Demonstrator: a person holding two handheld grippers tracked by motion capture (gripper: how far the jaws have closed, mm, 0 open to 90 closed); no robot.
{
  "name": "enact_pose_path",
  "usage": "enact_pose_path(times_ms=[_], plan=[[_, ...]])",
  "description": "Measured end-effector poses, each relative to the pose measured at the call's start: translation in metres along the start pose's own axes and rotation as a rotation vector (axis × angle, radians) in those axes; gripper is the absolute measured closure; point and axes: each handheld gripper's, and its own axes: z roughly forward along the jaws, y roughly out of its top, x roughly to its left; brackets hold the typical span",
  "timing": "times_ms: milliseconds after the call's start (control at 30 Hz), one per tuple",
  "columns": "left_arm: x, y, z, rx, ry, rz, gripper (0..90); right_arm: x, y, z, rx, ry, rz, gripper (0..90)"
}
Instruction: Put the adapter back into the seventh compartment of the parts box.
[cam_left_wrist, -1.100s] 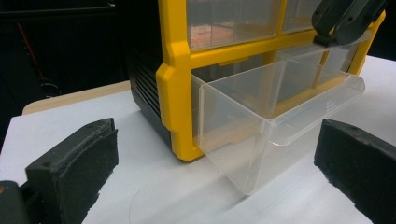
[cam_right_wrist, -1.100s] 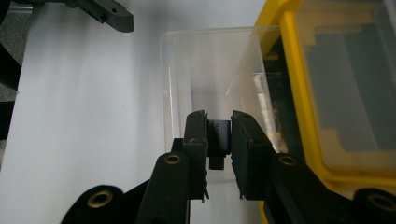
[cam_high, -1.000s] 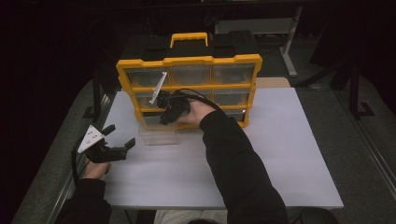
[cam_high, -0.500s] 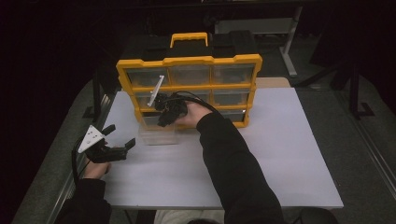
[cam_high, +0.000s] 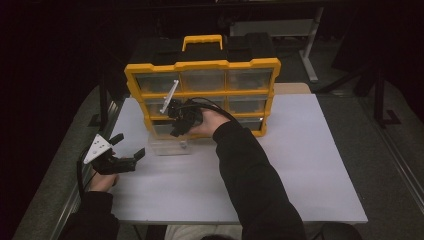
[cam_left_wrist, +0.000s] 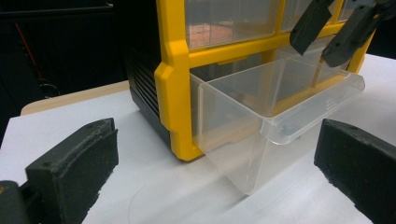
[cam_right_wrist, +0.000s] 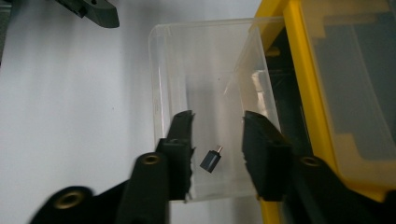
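A yellow organizer with clear drawers stands at the back of the white table. Its bottom-left drawer is pulled out onto the table. My right gripper points down over this drawer, jaws open. A small black part with a gold pin shows between the jaws, inside the drawer and touching neither pad. My left gripper rests low at the table's left, open wide and empty, facing the drawer and the organizer's corner. The right gripper's fingers hang above the drawer.
The white table stretches wide to the right and front of the organizer. A wooden board edge lies behind the organizer's right side. The left gripper's fingertip shows near the drawer's far end. Dark floor and table legs surround the table.
My right gripper has edged slightly left above the pulled-out drawer. The left gripper has stayed where it was, still open.
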Motion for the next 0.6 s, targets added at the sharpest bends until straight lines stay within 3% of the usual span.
enact_pose_path(times_ms=[100, 267, 400, 600], plan=[[0.0, 0.0, 0.0, 0.001, 0.0, 0.0, 0.0, 0.001, -0.001, -0.003, 0.006, 0.001, 0.024, 41.0], [0.0, 0.0, 0.0, 0.002, -0.001, 0.003, 0.0, 0.003, -0.005, -0.008, 0.005, -0.004, 0.038, 31.8], [-0.001, 0.0, 0.0, 0.005, -0.001, 0.004, 0.0, 0.01, -0.011, -0.014, -0.008, -0.019, 0.055, 17.8], [-0.001, 0.0, 0.0, 0.007, 0.001, 0.008, 0.0, 0.016, -0.022, -0.02, -0.019, -0.028, 0.068, 11.4]])
